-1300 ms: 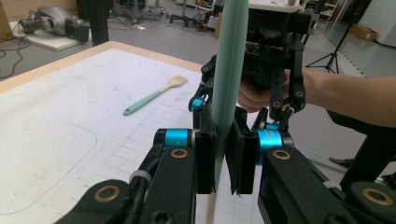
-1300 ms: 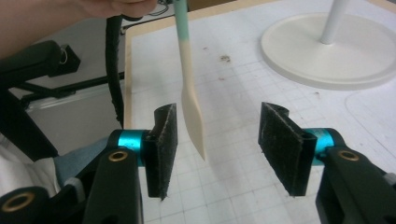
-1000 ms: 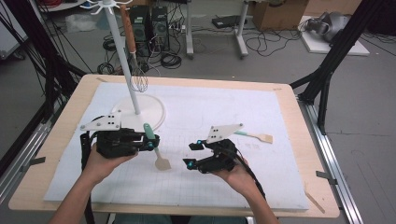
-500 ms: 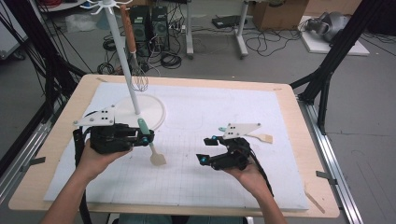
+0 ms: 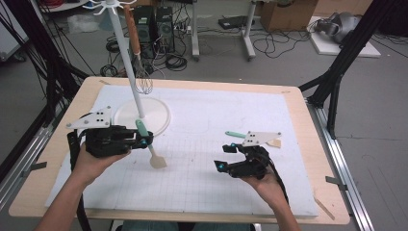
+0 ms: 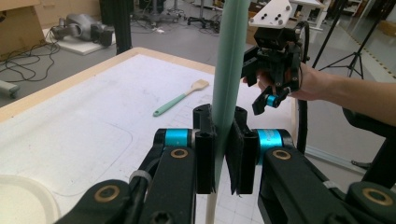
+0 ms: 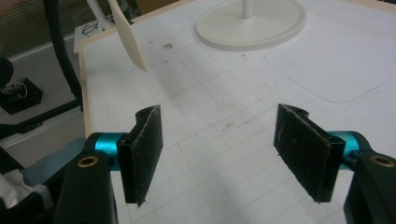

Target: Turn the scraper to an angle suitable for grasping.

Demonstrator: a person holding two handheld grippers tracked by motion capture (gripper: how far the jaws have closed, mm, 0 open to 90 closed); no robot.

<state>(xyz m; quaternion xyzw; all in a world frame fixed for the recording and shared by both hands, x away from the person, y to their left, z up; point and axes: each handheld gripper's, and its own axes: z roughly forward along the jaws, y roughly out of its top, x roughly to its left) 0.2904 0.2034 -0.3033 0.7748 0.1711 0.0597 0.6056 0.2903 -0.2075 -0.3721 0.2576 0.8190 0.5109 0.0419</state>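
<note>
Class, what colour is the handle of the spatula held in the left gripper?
Mint green handle, clearest in the left gripper view.

Grey floor strewn with cables, cardboard box, perhaps computer towers

Left gripper grips spatula; right gripper empty.

The left gripper sits in the person's left hand, its jaws clamped together and pointing toward the middle of the worktop, forearm entering from the bottom left. The right gripper, cradled from beneath by the right hand, has just been opening its jaws, which stand wide apart with nothing between them.
</note>
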